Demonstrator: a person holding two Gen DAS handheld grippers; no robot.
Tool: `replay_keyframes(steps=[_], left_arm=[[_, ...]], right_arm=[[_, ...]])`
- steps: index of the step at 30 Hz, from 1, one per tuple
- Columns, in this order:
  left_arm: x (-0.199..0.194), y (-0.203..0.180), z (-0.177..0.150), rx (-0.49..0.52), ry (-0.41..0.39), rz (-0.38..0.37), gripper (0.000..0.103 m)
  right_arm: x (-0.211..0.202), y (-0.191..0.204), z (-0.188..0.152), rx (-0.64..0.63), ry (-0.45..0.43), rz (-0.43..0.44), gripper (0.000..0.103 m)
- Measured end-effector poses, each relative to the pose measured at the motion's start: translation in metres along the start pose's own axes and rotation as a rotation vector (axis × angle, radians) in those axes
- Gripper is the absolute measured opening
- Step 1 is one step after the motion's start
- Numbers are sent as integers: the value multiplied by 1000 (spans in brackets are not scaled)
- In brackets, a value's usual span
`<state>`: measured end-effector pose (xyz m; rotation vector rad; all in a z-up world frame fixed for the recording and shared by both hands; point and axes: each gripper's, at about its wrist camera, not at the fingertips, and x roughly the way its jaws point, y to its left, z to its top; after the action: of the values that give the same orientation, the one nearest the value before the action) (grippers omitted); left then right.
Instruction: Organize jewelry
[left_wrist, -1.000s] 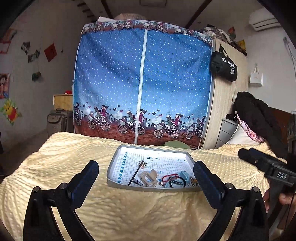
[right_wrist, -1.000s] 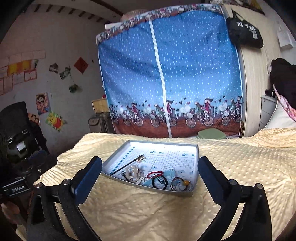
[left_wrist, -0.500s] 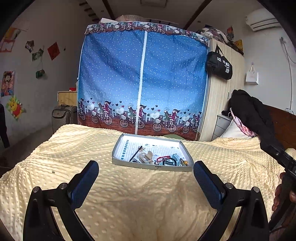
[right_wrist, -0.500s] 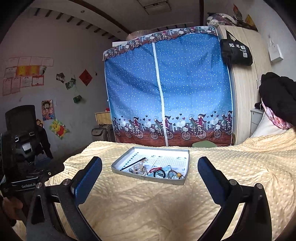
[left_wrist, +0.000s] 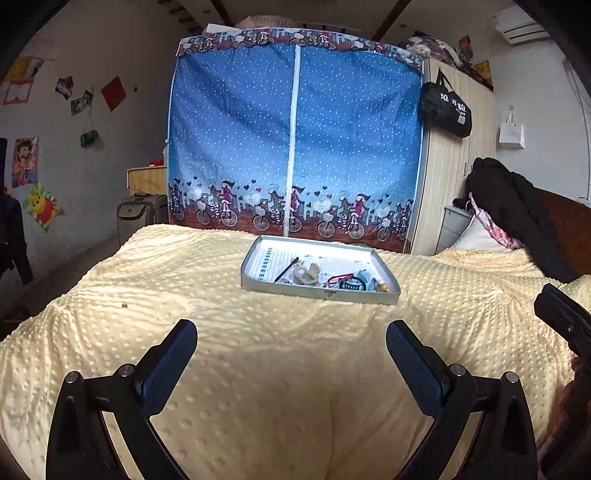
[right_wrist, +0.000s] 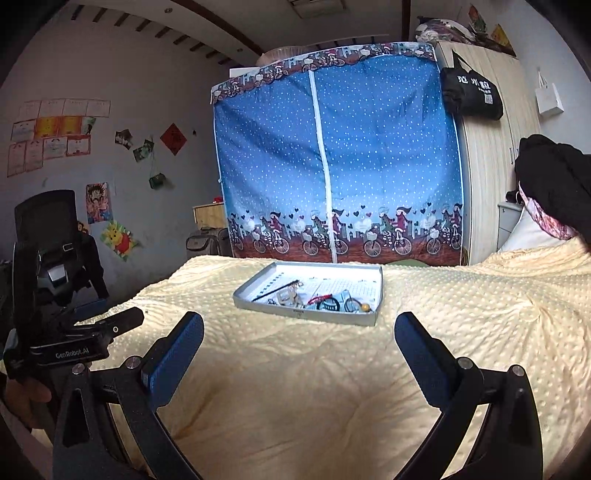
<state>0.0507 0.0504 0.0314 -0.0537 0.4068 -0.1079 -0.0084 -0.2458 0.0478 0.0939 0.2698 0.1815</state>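
**Desk:** Jewelry — where does it sit from your jaws, and what are they holding?

**Caption:** Your left gripper and right gripper both stand spread wide with nothing between the blue pads; only yellow bedspread shows in each gap. The jewelry lies ahead of both jaws and well apart from them, bunched along the near edge of a shallow grey tray lined with grid paper. From your left jaws it sits ahead and slightly right of centre; from your right jaws, ahead and slightly left.

**Desk:** Why laid out like that?

**Caption:** A fair guess: the rimmed tray keeps small pieces from sinking into the soft, dimpled cover, and the pale grid makes them easy to pick out. You can make out a dark ring, a red loop, a pale clear piece and a thin dark stick lying aslant toward the tray's far left. Finer detail is too small to tell.

**Desk:** And the wide jaws?

**Caption:** You hold them level and low over the bed, aimed at the tray, which suits either reaching in or standing clear. The cluster reads as heaped rather than sorted, though that is a judgement. Beyond the tray, a blue fabric wardrobe fills the background.
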Motion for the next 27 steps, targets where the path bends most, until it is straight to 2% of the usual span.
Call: replay_keyframes(steps=[10,27], left_arm=[[-5,-18,-13,57,-5,-7,103],[-8,-17,-14,59,0,-7,103]], right_arm=[[12,-4,-17,11,35,3,101],[21,-5,-29,21,61,-8,101]])
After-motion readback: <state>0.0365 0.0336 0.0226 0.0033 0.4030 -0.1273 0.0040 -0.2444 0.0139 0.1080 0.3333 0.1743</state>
